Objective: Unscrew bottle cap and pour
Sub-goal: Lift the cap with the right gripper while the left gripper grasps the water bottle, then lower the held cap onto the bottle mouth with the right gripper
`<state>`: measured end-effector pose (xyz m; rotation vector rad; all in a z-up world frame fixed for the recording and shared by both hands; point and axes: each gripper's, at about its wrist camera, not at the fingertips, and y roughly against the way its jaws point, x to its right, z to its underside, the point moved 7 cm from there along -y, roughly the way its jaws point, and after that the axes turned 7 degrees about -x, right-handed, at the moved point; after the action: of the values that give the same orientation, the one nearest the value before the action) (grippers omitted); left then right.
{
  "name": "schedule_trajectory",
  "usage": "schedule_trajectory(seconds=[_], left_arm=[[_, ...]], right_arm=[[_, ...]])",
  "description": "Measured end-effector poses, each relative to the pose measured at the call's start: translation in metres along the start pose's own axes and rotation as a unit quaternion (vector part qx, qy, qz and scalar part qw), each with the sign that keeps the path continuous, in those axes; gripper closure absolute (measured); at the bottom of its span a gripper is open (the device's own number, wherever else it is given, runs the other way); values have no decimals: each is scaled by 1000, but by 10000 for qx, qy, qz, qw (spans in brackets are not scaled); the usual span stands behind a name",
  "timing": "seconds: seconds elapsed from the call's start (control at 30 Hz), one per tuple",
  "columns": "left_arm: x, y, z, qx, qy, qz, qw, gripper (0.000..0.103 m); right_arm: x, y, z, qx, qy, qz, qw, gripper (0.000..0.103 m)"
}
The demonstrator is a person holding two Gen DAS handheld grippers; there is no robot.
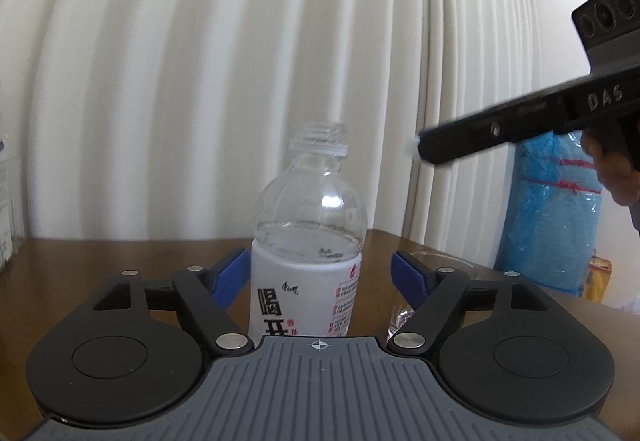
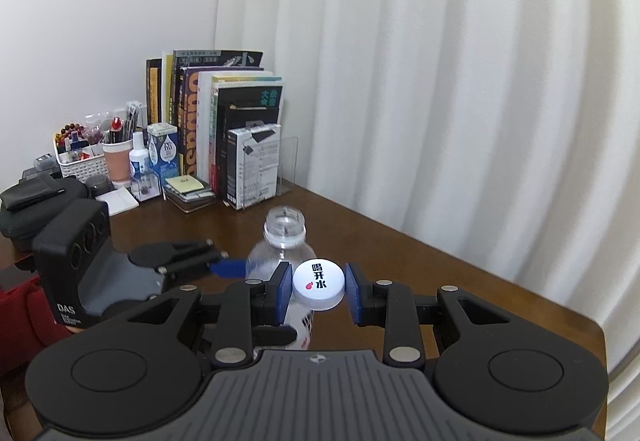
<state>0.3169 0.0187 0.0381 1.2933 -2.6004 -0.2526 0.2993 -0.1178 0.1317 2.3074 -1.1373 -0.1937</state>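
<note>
Up close, white cap (image 2: 318,284) printed 喝开水 between right gripper (image 2: 318,291) pads.

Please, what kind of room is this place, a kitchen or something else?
Probably a home study or bedroom desk, not a kitchen: a wooden desk against white curtains, with a row of books and a basket of small stationery.

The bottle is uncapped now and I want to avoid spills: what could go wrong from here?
1. The bottle stands open between the left gripper's pads, which look apart from it; a bump may tip it.
2. The right gripper pinches the cap only by its edges, so it may slip out.
3. The glass sits half hidden behind a finger; pouring could miss.
</note>
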Motion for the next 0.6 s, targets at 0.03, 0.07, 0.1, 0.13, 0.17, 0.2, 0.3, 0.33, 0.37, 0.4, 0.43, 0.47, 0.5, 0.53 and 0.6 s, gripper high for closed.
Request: schedule_trajectory(seconds=[0.03, 0.07, 0.1, 0.13, 0.17, 0.2, 0.3, 0.33, 0.37, 0.4, 0.43, 0.47, 0.5, 0.53, 0.6], left_arm=[[0, -1, 0, 0, -30, -11, 10000, 27], [-1, -2, -1, -1, -62, -25, 10000, 30], [-1, -2, -1, -13, -95, -62, 9999, 32], [-2, -2, 1, -14, -96, -67, 9999, 33], [-3, -2, 2, -16, -80, -73, 9999, 37], [-5, -3, 3, -18, -64, -79, 9999, 42], [-6, -4, 4, -29, -53, -36, 10000, 43], [-6, -3, 4, -32, -59, -15, 10000, 43], [-7, -3, 3, -30, -83, -28, 10000, 43], [-7, -3, 3, -28, -105, -40, 9999, 43], [-7, -2, 4, -27, -107, -42, 9999, 43], [-7, -1, 5, -27, -110, -44, 9999, 43], [-7, -1, 6, -26, -112, -47, 9999, 43], [-6, 0, 7, -25, -114, -49, 9999, 43], [-2, 0, 7, -23, -123, -56, 9999, 43]], right_arm=[[-1, -1, -2, 6, 26, -10, 10000, 71], [-2, -1, -4, 11, 49, -21, 10000, 71], [-4, -2, -7, 15, 83, -29, 10000, 71], [-5, -3, -9, 18, 105, -40, 9999, 71], [-5, -4, -11, 22, 110, -53, 9999, 71], [-5, -4, -13, 26, 112, -66, 9999, 71], [-6, -7, -19, 31, 138, -117, 9998, 71], [-7, -8, -21, 31, 149, -136, 9998, 71], [-7, -9, -23, 30, 161, -155, 9997, 71], [-8, -10, -25, 30, 172, -174, 9997, 71], [-8, -11, -26, 30, 176, -184, 9997, 71], [-9, -12, -28, 29, 179, -199, 9996, 71], [-9, -14, -31, 9, 182, -249, 9995, 71], [-9, -16, -32, -12, 184, -276, 9995, 71], [-10, -20, -35, -62, 203, -306, 9993, 71]])
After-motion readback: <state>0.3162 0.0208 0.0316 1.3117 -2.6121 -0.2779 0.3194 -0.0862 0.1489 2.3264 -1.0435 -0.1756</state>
